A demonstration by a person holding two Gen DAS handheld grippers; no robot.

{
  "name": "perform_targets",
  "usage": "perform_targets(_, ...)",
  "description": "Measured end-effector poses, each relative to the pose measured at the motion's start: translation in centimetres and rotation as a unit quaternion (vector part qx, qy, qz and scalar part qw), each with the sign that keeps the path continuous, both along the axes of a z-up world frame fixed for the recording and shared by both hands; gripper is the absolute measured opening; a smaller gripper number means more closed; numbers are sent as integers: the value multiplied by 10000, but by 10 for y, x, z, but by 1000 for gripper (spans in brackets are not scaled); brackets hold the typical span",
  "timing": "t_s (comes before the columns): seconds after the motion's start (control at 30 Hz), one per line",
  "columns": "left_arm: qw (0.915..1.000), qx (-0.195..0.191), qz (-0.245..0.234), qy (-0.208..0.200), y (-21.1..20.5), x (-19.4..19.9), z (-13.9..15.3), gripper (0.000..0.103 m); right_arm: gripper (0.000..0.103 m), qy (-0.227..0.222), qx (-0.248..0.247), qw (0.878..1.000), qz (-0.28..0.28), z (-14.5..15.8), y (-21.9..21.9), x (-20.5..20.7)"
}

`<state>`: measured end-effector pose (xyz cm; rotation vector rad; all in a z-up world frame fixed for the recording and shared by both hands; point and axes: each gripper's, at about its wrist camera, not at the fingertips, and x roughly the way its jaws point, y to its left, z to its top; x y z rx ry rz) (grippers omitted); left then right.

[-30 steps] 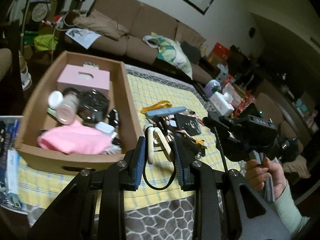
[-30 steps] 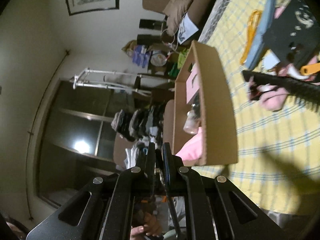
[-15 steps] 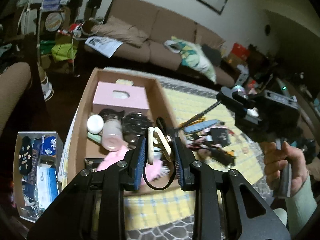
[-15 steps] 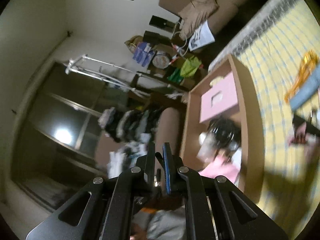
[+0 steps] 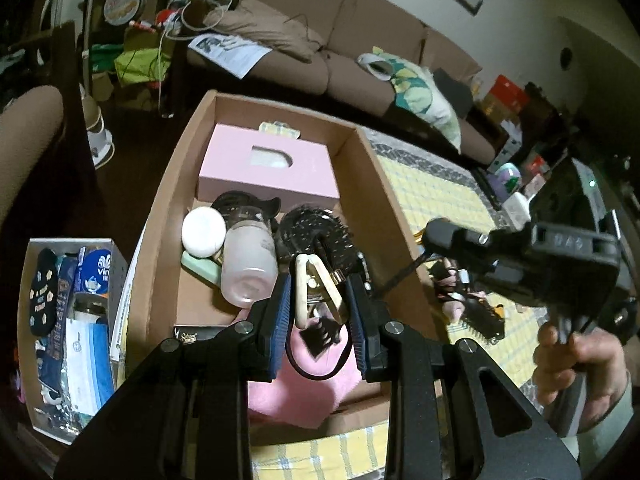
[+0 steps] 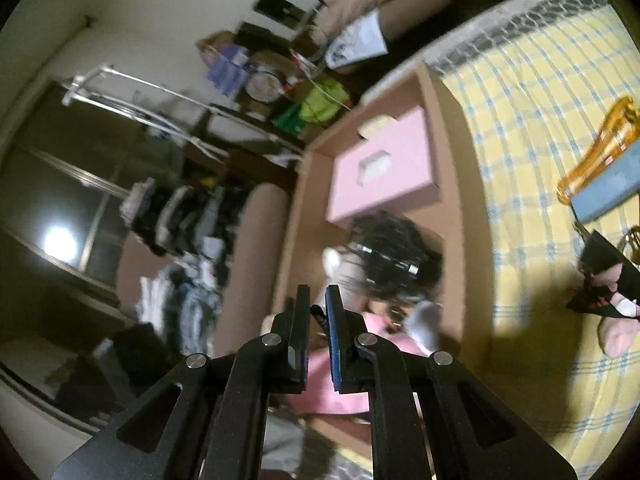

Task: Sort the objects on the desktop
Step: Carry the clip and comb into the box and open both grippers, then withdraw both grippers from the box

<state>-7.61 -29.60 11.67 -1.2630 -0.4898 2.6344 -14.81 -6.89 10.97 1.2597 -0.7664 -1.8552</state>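
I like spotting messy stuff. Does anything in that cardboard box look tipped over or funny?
Yes. In the cardboard box, the frosted bottle lies on its side against a white lid, not upright. Things are piled loosely beside the pink tissue box. Nothing looks spilled or broken.

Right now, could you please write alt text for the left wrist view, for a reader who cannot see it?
The left gripper holds a cream hair clip with a black elastic loop over an open brown cardboard box. Inside lie a pink tissue box, a frosted bottle and a black round hairbrush. At right, a hand holds the right gripper.
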Motion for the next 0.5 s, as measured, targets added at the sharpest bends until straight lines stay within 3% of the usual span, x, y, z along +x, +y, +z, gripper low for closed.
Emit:
perform_targets(0.2, 9999, 22, -17, -169, -1, -7, -9, 26, 9, 184, 961, 9952, 85, -15, -16, -10)
perform_targets(0.27, 9999, 50, 13, -152, -2, -7, -7, 32, 15, 311, 1176, 9925, 126, -12, -21, -12)
perform_targets(0.33, 9998, 132, 81, -125, -6, -6, -4, 47, 35, 376, 1168, 9923, 156, -7, -21, -12)
perform_targets(0.43, 9998, 110, 158, -70, -11, -2, 3, 51, 59, 585, 1229, 9907, 69, 7, -18, -12)
perform_targets(0.5, 9998, 90, 185, -58, -12, 1, 7, 55, 63, 657, 1232, 9902, -2, 14, -14, -13)
